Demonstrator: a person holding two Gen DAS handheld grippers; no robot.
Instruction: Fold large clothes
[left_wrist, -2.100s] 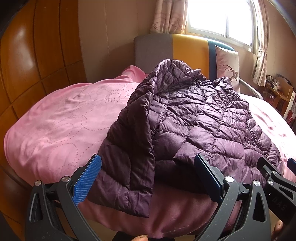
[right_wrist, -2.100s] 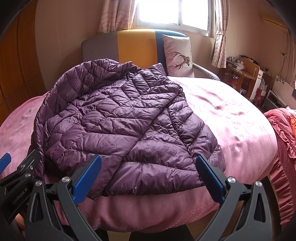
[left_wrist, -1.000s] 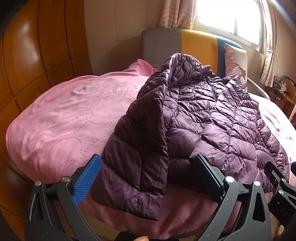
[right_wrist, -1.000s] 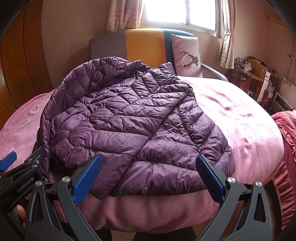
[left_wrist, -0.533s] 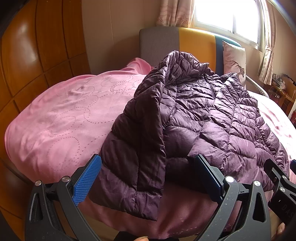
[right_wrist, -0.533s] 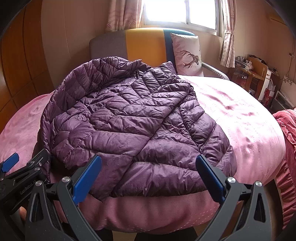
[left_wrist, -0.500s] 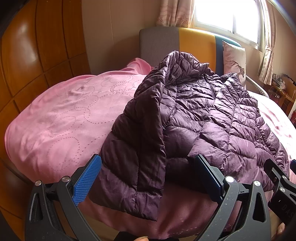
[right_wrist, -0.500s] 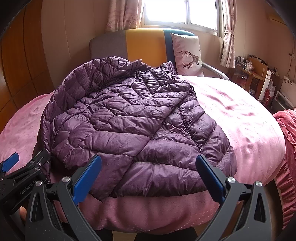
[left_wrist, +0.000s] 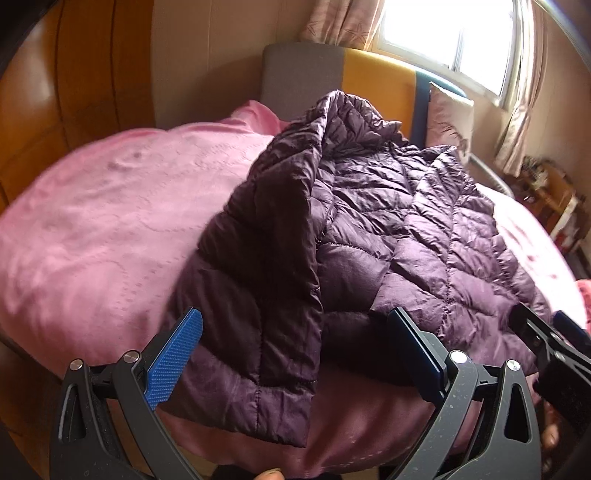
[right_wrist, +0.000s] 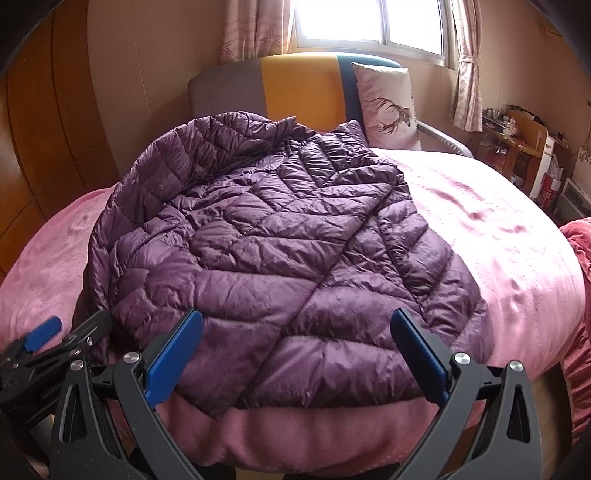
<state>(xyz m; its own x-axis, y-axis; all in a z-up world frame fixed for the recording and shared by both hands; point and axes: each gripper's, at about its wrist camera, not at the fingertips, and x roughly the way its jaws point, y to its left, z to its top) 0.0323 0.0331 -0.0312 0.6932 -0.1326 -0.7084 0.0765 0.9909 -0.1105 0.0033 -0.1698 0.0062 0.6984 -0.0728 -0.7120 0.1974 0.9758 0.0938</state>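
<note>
A purple quilted puffer jacket (right_wrist: 273, 258) lies spread on the pink bed (right_wrist: 498, 236), its hem near the front edge. In the left wrist view the jacket (left_wrist: 388, 229) has its left side panel folded up and over, dark lining outward. My left gripper (left_wrist: 295, 347) is open just in front of that panel's hem, holding nothing. My right gripper (right_wrist: 295, 350) is open too, hovering before the jacket's hem. Each gripper shows at the edge of the other's view: the right gripper (left_wrist: 546, 339) and the left gripper (right_wrist: 48, 343).
A headboard (right_wrist: 295, 85) in grey, yellow and blue stands at the far end with a deer-print pillow (right_wrist: 388, 107). Wooden wardrobe panels (left_wrist: 55, 110) line the left. A cluttered desk (right_wrist: 517, 147) and red bedding (right_wrist: 580, 258) are on the right.
Both grippers have stayed open. The left view has shifted slightly and blurred, with the folded panel now nearer between its fingers. The right view has come a little closer to the hem.
</note>
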